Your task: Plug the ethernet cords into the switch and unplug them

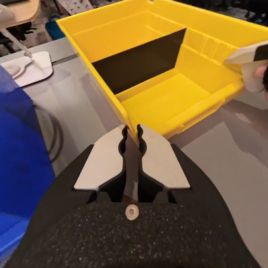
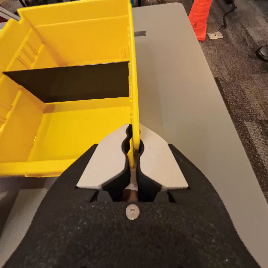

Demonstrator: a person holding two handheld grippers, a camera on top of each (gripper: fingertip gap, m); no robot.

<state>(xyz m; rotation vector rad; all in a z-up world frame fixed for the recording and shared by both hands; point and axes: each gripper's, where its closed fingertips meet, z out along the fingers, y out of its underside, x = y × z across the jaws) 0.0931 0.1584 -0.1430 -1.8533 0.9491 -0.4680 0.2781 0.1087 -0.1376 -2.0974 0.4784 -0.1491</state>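
No ethernet cord or switch shows in either view. A yellow plastic bin [image 1: 166, 104] with a black divider [image 1: 137, 62] across its middle is empty. My left gripper [image 1: 132, 128] is shut on the bin's near left corner wall. My right gripper [image 2: 134, 127] is shut on the bin's right side wall [image 2: 134, 87], and the wall runs deep between its fingers. The right gripper also shows in the left wrist view [image 1: 246, 58], held by a hand at the bin's far right wall. The bin [image 2: 72, 130] looks tilted over the grey table [image 2: 174, 101].
A blue bin [image 1: 17, 145] stands close on the left, with a dark cable loop [image 1: 58, 137] beside it. A white stand base [image 1: 29, 68] sits at the back left. The table's right edge [image 2: 226, 116] drops to carpet, where an orange object [image 2: 201, 18] stands. Left tips to right tips: about 20 centimeters.
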